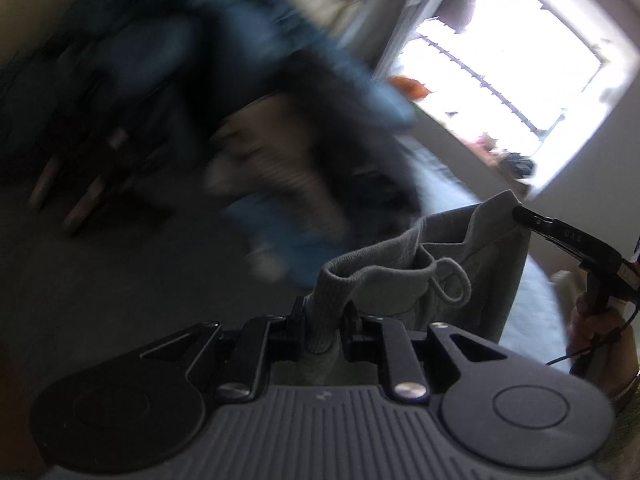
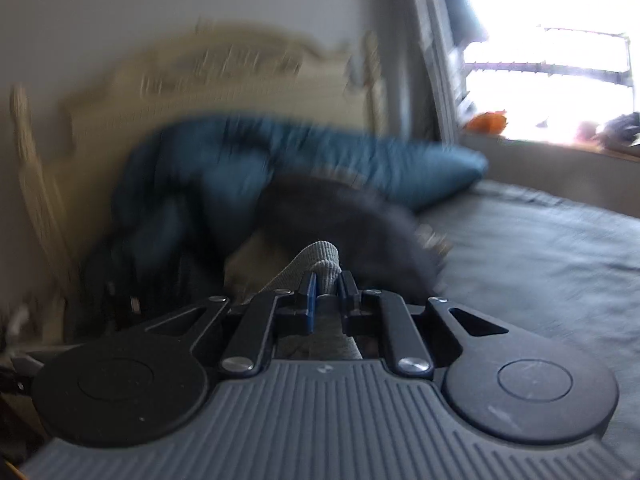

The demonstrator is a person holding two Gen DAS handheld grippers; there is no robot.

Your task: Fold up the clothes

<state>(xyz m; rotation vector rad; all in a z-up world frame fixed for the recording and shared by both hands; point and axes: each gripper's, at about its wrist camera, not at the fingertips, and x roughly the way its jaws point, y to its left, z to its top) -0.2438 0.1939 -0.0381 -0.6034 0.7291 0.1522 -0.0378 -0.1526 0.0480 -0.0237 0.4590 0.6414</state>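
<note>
A grey garment with a ribbed waistband and a drawstring (image 1: 432,264) hangs in the air between my two grippers. My left gripper (image 1: 322,312) is shut on one end of the ribbed band. My right gripper (image 2: 326,280) is shut on the other end of the band (image 2: 324,264); it also shows in the left wrist view (image 1: 520,213) at the right, pinching the cloth's corner. The rest of the garment hangs below and is hidden behind the gripper bodies.
A bed with a grey sheet (image 2: 540,264) lies ahead. A blue pillow or duvet (image 2: 320,152) and a dark garment (image 2: 352,216) lie near the cream headboard (image 2: 200,80). A bright window (image 2: 552,52) is at the right. The background is motion-blurred.
</note>
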